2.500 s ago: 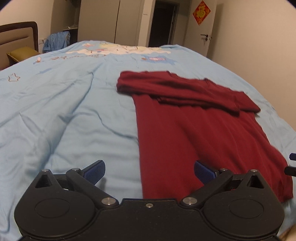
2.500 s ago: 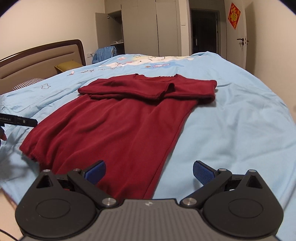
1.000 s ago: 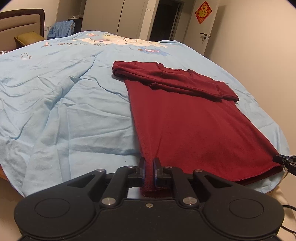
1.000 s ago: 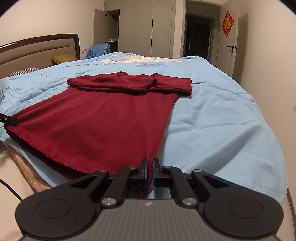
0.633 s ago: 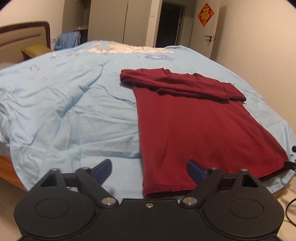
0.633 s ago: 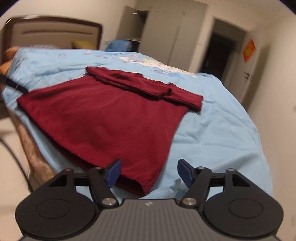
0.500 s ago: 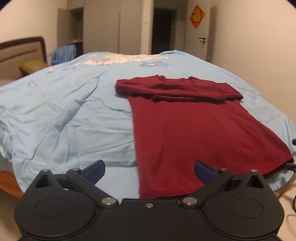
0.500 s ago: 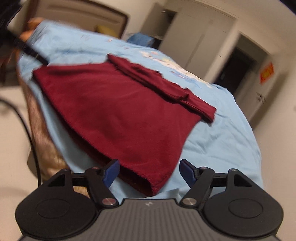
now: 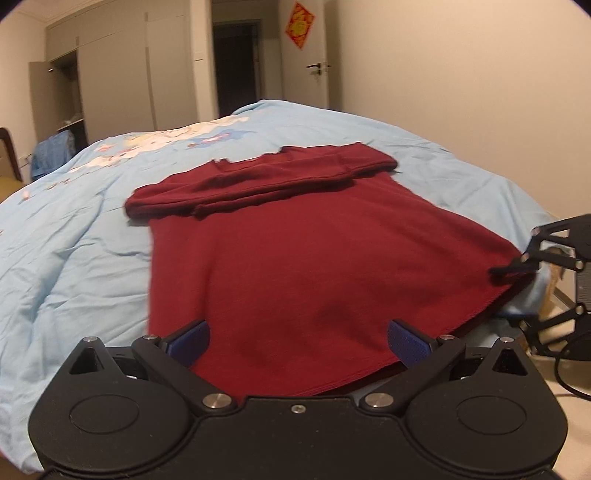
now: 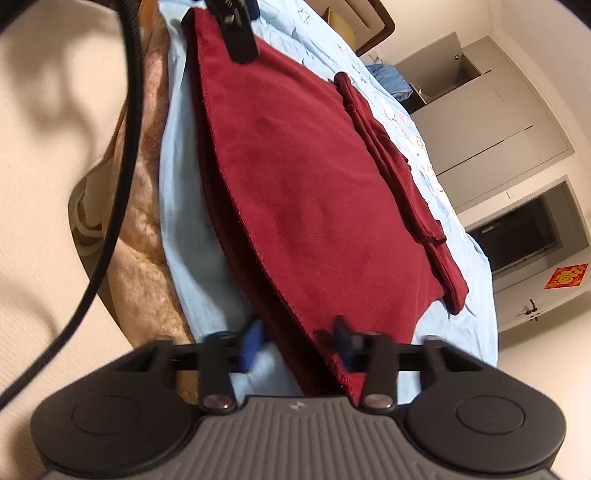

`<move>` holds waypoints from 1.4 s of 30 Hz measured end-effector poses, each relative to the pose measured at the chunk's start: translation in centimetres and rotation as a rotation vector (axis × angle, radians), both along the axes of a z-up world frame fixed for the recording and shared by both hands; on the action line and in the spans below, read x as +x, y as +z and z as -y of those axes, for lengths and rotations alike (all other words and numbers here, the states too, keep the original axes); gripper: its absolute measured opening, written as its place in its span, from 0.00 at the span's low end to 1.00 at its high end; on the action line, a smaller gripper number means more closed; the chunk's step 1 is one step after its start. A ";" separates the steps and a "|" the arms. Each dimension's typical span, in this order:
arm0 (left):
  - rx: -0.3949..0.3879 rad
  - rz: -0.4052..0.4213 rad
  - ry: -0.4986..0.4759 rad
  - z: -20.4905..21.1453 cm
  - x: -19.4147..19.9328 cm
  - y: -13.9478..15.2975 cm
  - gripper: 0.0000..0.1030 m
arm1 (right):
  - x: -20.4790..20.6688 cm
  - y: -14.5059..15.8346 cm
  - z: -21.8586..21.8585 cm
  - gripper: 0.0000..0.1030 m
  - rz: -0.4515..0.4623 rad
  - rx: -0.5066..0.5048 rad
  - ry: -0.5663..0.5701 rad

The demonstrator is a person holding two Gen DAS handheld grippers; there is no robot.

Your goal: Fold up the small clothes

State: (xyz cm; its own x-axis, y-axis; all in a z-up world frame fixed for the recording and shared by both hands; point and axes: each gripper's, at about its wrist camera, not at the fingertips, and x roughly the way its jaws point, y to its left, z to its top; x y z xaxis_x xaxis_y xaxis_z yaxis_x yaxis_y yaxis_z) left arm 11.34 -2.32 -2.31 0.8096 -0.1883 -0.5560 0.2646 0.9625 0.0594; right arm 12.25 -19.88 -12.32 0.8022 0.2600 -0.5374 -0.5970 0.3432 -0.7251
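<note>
**Both grippers at the hem of a red shirt on the bed**

A dark red shirt (image 9: pixel 295 258) lies flat on a light blue bedsheet (image 9: pixel 74 236), its sleeves folded across the top and its bottom hem hanging a little over the bed's edge. The left gripper (image 9: pixel 297 338) hovers over the hem near one corner, its blue-padded fingers (image 9: pixel 190 338) spread wide and holding nothing. The right gripper (image 10: pixel 297 341) is tilted sideways at the other corner, its fingers (image 10: pixel 253 341) partly apart on either side of the hem without clamping it. A black cable (image 10: pixel 122 166) hangs beside the bed. Behind stand a wardrobe (image 9: pixel 122 74) and a door (image 9: pixel 310 62) with a red decoration (image 9: pixel 300 25).
</note>
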 end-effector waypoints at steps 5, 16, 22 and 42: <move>-0.007 0.005 -0.072 1.3 -0.3 -0.4 0.99 | 0.5 2.1 0.7 0.08 -0.049 0.151 -0.015; 0.131 0.062 -0.133 5.7 0.3 -1.9 0.96 | 4.5 9.2 2.7 0.06 -0.135 0.581 -0.115; 0.335 0.116 -0.038 5.7 0.8 -2.8 0.45 | 6.1 11.6 3.9 0.06 -0.120 0.715 -0.149; 0.311 0.408 0.123 -1.2 -3.8 2.0 0.04 | 1.1 12.7 5.0 0.05 0.170 0.798 -0.204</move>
